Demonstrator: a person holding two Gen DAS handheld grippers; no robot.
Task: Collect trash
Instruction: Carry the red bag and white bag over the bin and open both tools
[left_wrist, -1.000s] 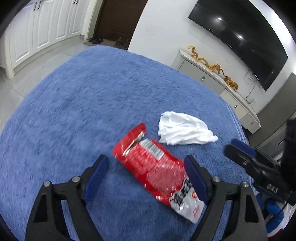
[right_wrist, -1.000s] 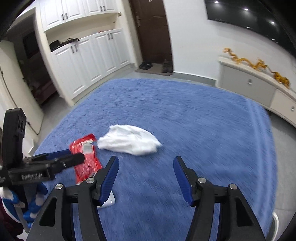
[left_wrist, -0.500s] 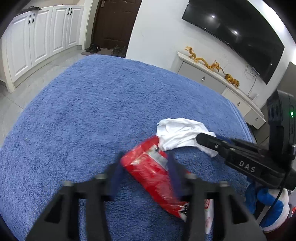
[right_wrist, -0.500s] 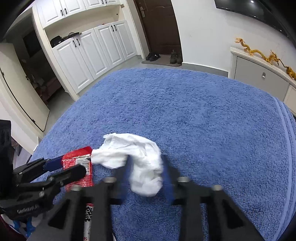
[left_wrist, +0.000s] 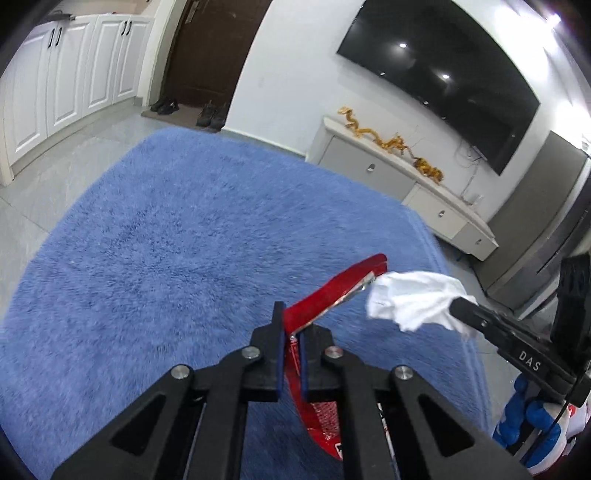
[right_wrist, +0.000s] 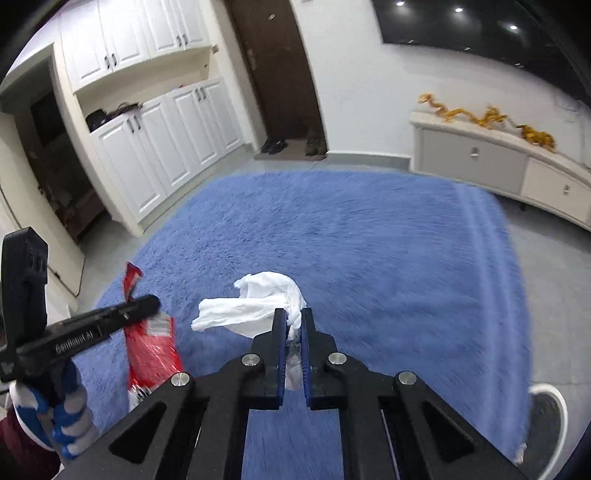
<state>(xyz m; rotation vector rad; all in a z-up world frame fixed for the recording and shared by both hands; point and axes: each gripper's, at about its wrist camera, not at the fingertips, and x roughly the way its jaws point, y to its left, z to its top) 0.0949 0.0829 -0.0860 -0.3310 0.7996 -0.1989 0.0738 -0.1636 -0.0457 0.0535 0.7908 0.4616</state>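
Note:
My left gripper (left_wrist: 291, 332) is shut on a red snack wrapper (left_wrist: 332, 291) and holds it above the blue rug (left_wrist: 166, 240). The wrapper also shows in the right wrist view (right_wrist: 151, 343), hanging from the left gripper (right_wrist: 147, 304). My right gripper (right_wrist: 293, 325) is shut on a crumpled white tissue (right_wrist: 258, 306), lifted off the rug (right_wrist: 369, 258). In the left wrist view the tissue (left_wrist: 413, 299) hangs from the right gripper (left_wrist: 460, 304) just right of the wrapper.
A low white TV cabinet (left_wrist: 406, 184) with gold dragon ornaments stands beyond the rug under a wall TV (left_wrist: 443, 74). White cupboards (right_wrist: 166, 140) and a dark door (right_wrist: 280, 74) with shoes lie at the far left. A shoe (right_wrist: 546, 413) is at the rug's right edge.
Both grippers closed, the left on the red wrapper and the right on the white tissue, and lifted them off the rug. Both views rose and tilted up.

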